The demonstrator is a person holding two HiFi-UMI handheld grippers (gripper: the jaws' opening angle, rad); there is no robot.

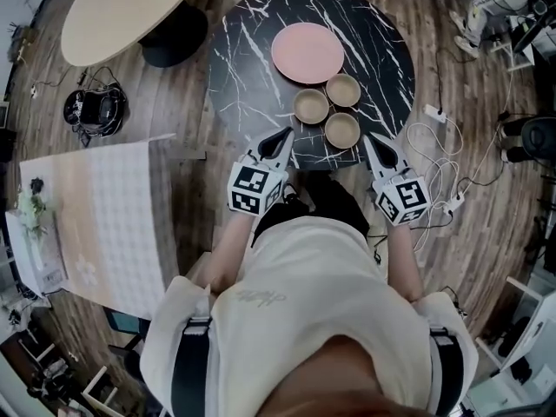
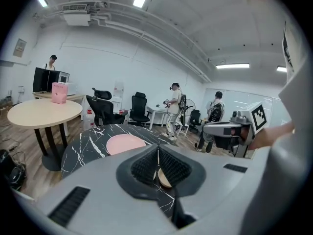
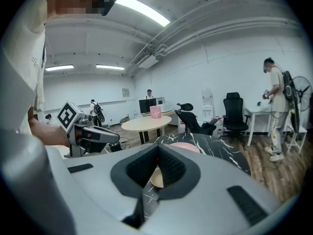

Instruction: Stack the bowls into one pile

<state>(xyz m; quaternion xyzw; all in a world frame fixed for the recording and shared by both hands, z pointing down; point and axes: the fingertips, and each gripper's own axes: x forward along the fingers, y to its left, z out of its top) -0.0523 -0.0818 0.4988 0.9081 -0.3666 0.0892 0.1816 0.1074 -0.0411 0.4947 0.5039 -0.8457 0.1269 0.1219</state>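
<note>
Head view: marble table point(image 1: 248, 59) on wooden floor point(image 1: 187, 102); left hand-held gripper point(image 1: 286, 135) and right hand-held gripper point(image 1: 367, 138) clenched.

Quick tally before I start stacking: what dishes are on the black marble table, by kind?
Tan bowls: 3
Pink plate: 1
Total: 4

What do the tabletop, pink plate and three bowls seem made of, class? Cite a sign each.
Tabletop: probably marble or imitation, black with white veins. Pink plate: matte plastic or ceramic, evenly coloured. Bowls: perhaps wood or bamboo-fibre, matte tan.
</note>
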